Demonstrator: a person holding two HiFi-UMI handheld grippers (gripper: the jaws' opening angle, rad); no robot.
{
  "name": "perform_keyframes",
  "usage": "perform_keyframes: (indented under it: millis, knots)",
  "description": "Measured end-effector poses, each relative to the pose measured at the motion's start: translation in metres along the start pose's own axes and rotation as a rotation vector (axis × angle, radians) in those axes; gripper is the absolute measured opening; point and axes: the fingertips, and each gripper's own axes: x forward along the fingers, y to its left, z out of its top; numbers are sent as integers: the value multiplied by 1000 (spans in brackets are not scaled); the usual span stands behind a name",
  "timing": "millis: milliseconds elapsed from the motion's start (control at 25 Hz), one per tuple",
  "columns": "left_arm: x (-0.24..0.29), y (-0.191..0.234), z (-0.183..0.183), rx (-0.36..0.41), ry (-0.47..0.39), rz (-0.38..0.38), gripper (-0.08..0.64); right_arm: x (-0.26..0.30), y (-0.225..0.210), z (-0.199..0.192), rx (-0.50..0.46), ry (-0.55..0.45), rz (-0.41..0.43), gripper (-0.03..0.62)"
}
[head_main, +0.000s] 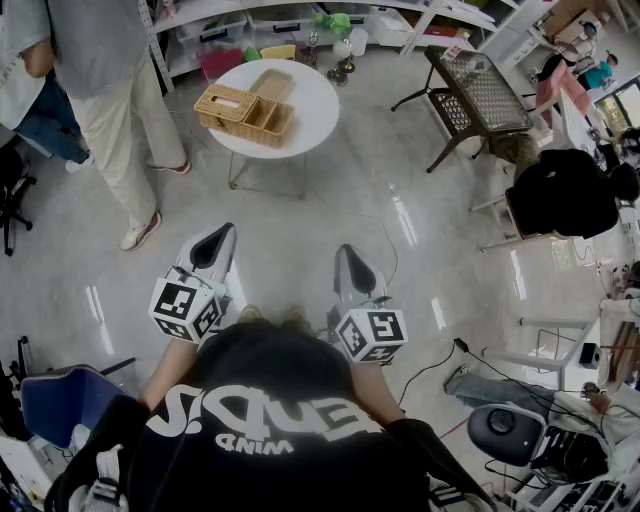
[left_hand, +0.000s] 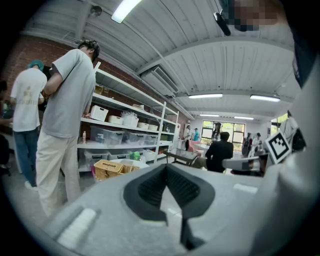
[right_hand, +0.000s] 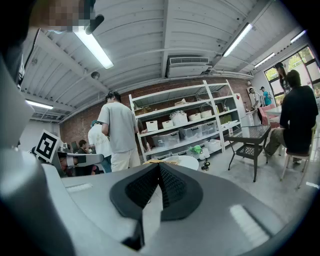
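The left gripper (head_main: 222, 236) and right gripper (head_main: 346, 254) each have their jaws pressed together on nothing, and they hang side by side above the floor (head_main: 290, 225). At 12 o'clock, well apart from them, stands one round white table (head_main: 312, 128). It bears two wicker baskets (head_main: 232, 106), touching each other, and one flat tan lid (head_main: 272, 83). I judge this an approach with no grasp begun. Reaching the baskets calls for closing the distance and parting the jaws. One black mesh table (head_main: 488, 92) stands at 2 o'clock, and one person (head_main: 110, 90) stands at 10.

a person in beige trousers (head_main: 118, 125) stands near the shelves (head_main: 232, 24), a black mesh table (head_main: 486, 90) well apart.
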Motion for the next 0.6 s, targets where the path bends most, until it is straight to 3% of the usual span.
perform_keyframes:
  millis: [400,600]
  knots:
    - [-8,24,16,-9,-22,-49,2,-2,16,12,66,-78,-41,-6]
    - [-11,36,35,-12,-44,-68,2,3,25,18,72,-71,-60,-6]
